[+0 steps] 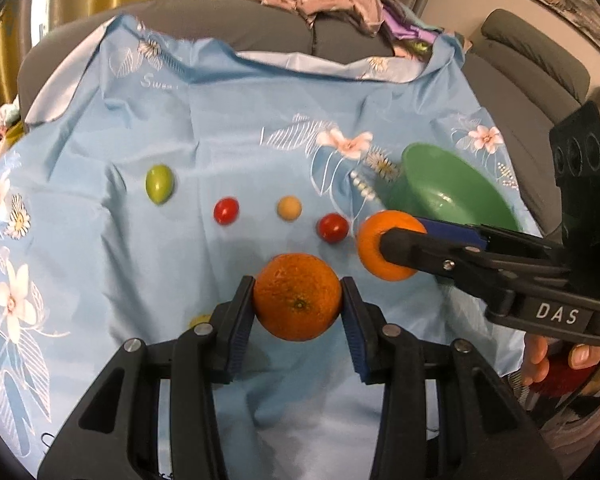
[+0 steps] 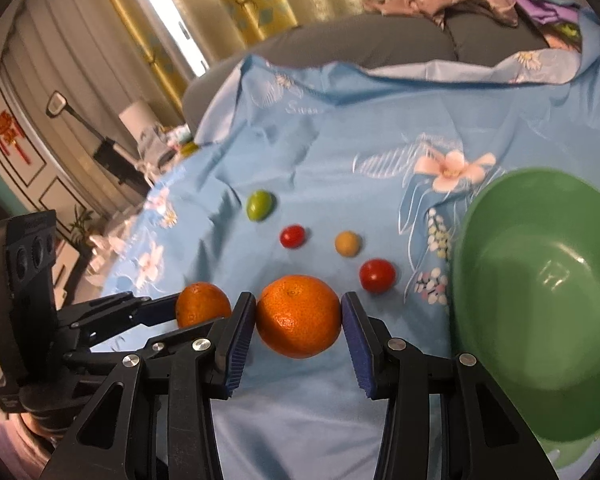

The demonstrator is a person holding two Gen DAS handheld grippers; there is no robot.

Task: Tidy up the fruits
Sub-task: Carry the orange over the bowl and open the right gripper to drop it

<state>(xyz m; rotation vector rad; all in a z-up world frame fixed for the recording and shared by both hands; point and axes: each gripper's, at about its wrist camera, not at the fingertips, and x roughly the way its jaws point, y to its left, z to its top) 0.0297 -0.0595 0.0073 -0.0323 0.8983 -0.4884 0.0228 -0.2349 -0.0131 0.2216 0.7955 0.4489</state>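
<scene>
On your far left a green fruit (image 1: 161, 189) lies on the blue floral cloth (image 1: 148, 128), then a red tomato (image 1: 226, 210), a small tan fruit (image 1: 289, 208) and a second tomato (image 1: 333, 228). Your left gripper (image 1: 298, 304) has both pads pressed on an orange (image 1: 298, 296) (clear of the cloth, it seems). Your right gripper (image 2: 299, 316) is clamped on another orange (image 2: 299, 316), just beside the green bowl (image 2: 540, 300).
</scene>
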